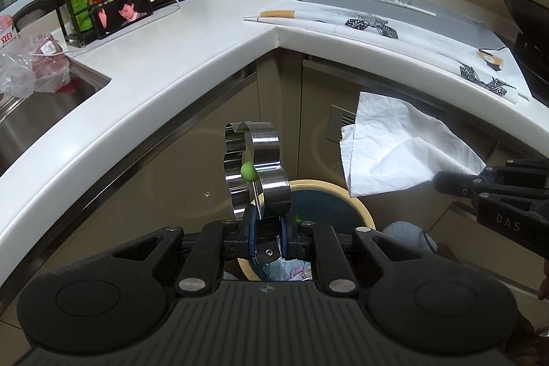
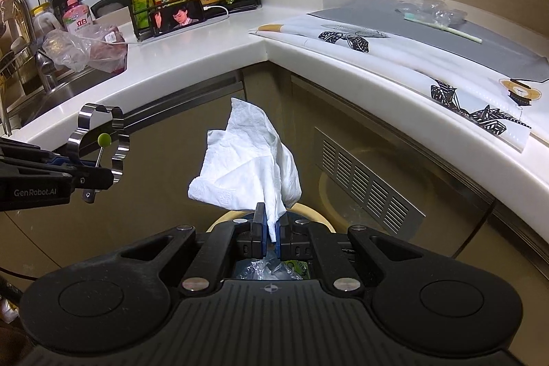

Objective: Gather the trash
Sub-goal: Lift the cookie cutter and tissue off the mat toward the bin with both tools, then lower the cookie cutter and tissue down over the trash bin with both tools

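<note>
Right gripper [image 2: 271, 228]: your jaws are pressed together on one corner of the white tissue [image 2: 250, 167], which stands up crumpled just ahead of the pads.
Left gripper [image 1: 266, 228]: your jaws are nearly together, pinching the thin handle of the flower-shaped steel ring mould [image 1: 255, 170]; its green knob [image 1: 248, 171] sits just above the pads.
Trash bin [image 1: 343, 194]: the cream rim shows directly under and just beyond both pairs of jaws, and crumpled plastic is already visible inside, below the tips.
Step in hand: you are holding both items over the bin mouth, so this looks like the drop.
Next move: spread the right jaws so the tissue falls inside the rim; it is light and may cling to a pad or drift.
Doubt: the mould hardly looks like trash, so judge before letting go.
Far from the jaws: clear plastic wrapping [image 2: 429, 11] lies on the grey mat [image 2: 377, 19] at the back of the counter, probably the next pickup.
</note>
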Tool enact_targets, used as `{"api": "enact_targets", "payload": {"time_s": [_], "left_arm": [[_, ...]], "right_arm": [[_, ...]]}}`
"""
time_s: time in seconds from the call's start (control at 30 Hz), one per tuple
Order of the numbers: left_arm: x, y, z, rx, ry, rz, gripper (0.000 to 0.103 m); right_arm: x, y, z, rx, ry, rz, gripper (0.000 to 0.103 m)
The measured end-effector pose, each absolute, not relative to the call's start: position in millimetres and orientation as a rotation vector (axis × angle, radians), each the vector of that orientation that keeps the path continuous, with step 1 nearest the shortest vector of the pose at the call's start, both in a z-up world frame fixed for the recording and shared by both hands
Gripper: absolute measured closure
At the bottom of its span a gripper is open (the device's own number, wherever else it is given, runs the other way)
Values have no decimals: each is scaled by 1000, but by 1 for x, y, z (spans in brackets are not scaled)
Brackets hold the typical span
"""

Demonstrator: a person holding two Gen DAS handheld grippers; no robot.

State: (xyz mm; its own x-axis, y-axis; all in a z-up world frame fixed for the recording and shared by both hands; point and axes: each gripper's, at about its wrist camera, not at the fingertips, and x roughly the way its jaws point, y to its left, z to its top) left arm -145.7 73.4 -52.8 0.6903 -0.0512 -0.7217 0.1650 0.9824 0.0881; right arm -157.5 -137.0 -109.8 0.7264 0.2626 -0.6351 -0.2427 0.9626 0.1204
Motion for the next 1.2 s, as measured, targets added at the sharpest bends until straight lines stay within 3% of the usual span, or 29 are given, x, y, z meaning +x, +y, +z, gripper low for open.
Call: {"api": "enact_targets", "payload": {"time_s": [1.2], "left_arm": [[-137, 71, -58, 147, 819, -139, 89]], "right_arm": [[-146, -134, -118, 25, 751, 281, 98]]}}
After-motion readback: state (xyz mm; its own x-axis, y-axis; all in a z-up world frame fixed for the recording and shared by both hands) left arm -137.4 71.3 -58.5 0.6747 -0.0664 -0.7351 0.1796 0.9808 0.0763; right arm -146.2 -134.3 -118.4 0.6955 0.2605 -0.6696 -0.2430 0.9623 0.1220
